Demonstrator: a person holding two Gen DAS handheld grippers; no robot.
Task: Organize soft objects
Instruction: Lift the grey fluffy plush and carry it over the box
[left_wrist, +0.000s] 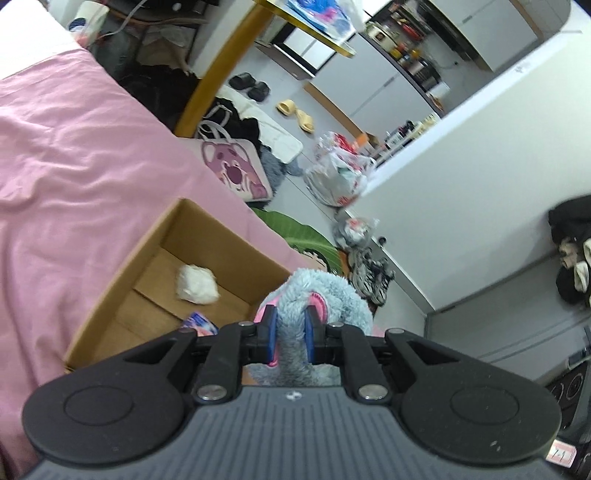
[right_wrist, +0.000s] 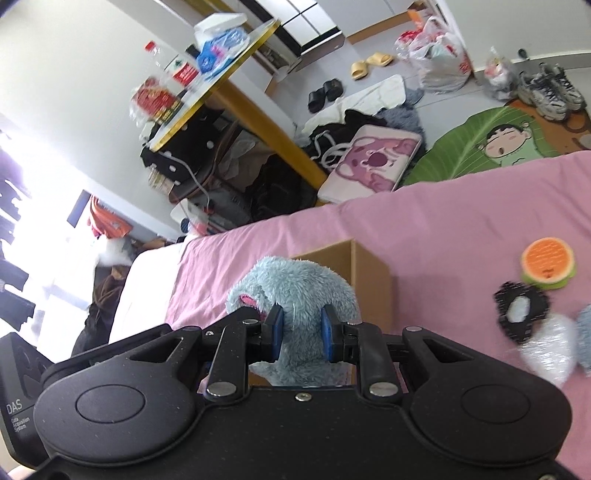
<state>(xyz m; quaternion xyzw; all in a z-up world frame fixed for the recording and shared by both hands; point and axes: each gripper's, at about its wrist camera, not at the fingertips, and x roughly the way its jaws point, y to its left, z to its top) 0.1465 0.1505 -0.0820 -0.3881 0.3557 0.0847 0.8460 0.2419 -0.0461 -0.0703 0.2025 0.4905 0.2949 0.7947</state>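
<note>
Left wrist view: both grippers, left gripper (left_wrist: 290, 332) and right gripper (right_wrist: 302, 334), clamped the blue plush toy (left_wrist: 321, 291) near the cardboard box (left_wrist: 207, 229); one white soft item (left_wrist: 197, 284) lay boxed, several soft pieces (right_wrist: 535, 295) remained on the bed.

The blue plush toy (left_wrist: 325, 291) is half lost behind the left gripper's body, the small blue-and-pink packet (left_wrist: 201, 324) in the cardboard box (left_wrist: 122, 266) is cut off the same way, and the silvery pouch (right_wrist: 550, 347) and black ring-shaped item (right_wrist: 521, 310) on the bed are smeared by blur.
</note>
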